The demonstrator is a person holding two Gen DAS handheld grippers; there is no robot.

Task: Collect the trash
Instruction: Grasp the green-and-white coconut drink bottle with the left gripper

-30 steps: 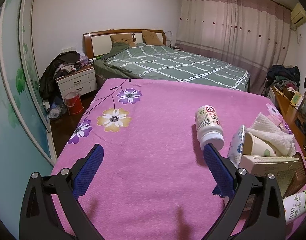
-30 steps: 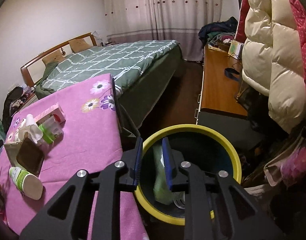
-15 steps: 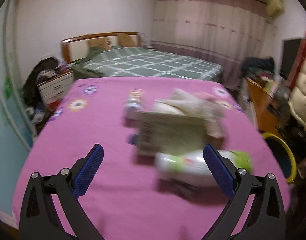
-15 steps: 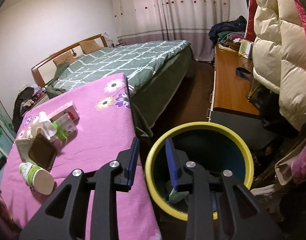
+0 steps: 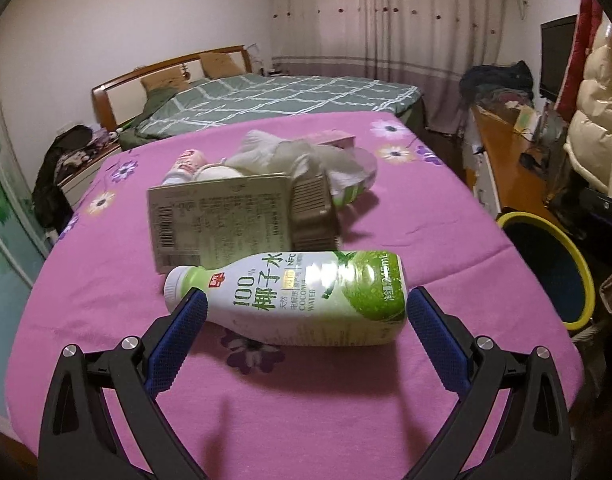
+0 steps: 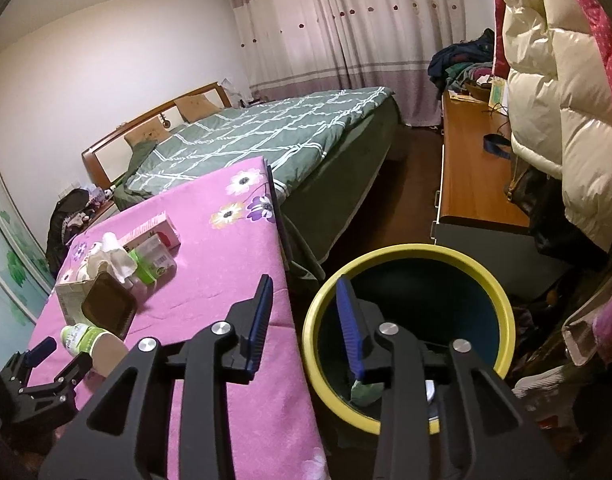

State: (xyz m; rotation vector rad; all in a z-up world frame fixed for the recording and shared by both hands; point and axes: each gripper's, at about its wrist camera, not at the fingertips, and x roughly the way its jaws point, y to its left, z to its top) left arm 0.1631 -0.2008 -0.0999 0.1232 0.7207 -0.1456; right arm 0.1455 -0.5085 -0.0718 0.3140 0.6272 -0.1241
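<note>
Left gripper (image 5: 304, 312) jaws gape wide astride a lying green-and-white plastic bottle (image 5: 290, 298), untouched; right gripper (image 6: 306, 320) jaws opening, empty, above yellow-rimmed bin (image 6: 410, 252)

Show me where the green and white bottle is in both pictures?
Left wrist: bottle lies low in the middle, between the open left gripper fingers.
Right wrist: bottle sits far lower left, by that gripper.
Shared landmark: yellow-rimmed bin.

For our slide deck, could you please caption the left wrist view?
Open left tool lined up around a coconut water bottle lying on the pink cloth, other trash behind it.
</note>
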